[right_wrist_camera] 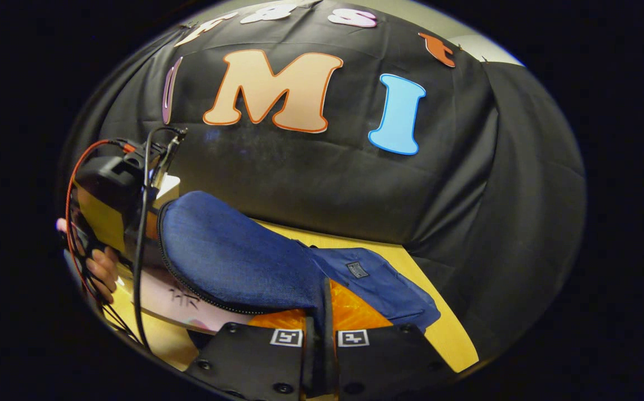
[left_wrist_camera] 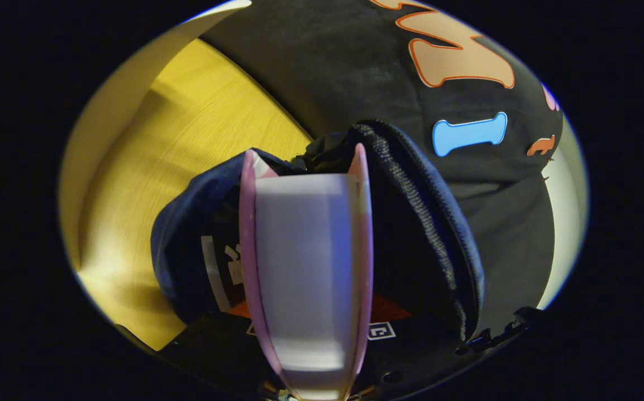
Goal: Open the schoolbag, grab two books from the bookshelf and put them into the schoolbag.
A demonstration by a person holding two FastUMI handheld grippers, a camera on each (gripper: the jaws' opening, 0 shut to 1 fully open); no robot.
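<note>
Schoolbag (right_wrist_camera: 232,262) is unzipped on the yellow table (left_wrist_camera: 188,139); my right gripper (right_wrist_camera: 322,312) is clenched on its flap, lifting it at 12 o'clock. My left gripper (left_wrist_camera: 305,262) grasps 1 book (left_wrist_camera: 305,250), edge-on between the fingers, its far end at the bag mouth at 12 o'clock. I judge book 1 nearly in; whether another is inside, I can't tell.

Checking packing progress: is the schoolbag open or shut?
Open: the right gripper holds its flap lifted, and a book enters the schoolbag.
</note>
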